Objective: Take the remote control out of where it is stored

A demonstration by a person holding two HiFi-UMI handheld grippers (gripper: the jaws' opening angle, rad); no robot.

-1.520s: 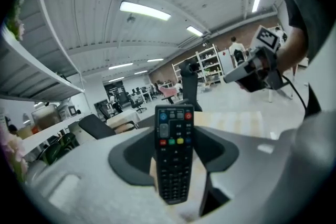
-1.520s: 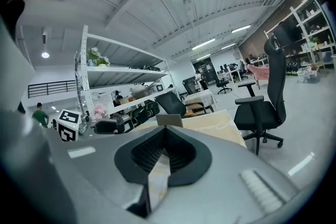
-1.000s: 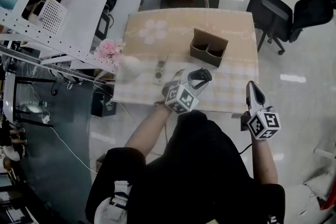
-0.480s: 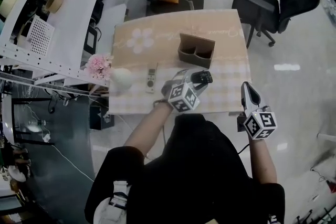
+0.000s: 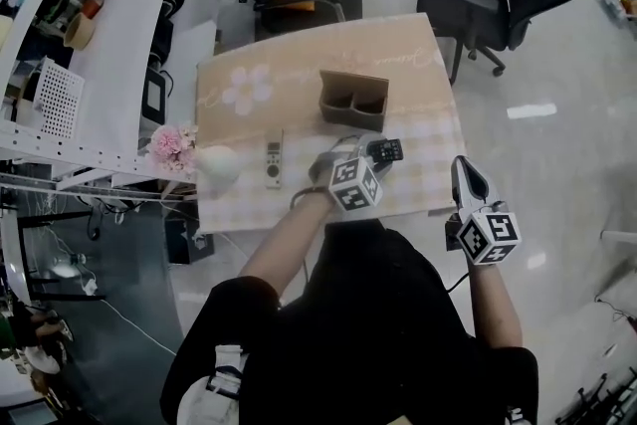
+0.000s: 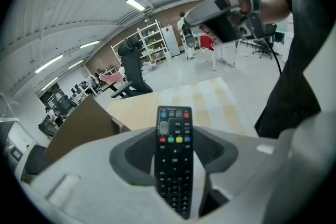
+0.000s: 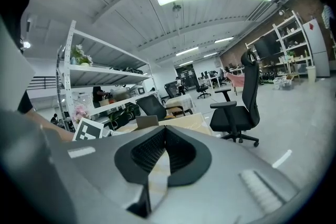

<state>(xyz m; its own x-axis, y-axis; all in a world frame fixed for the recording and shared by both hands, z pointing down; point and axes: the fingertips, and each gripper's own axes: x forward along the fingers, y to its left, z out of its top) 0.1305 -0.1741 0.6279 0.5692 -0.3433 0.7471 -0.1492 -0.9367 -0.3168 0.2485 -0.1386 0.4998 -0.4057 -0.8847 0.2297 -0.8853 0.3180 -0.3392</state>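
As claw (image 5: 371, 154) grips remote (image 6: 174, 165), table edge (image 5: 423, 202) lies close.

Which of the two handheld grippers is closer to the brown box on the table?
Left. The left gripper, holding a black remote, is over the table just in front of the brown box. The right gripper hangs beyond the table's near right corner, farther off.

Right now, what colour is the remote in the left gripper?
The remote is black with coloured buttons; left gripper view shows it best.
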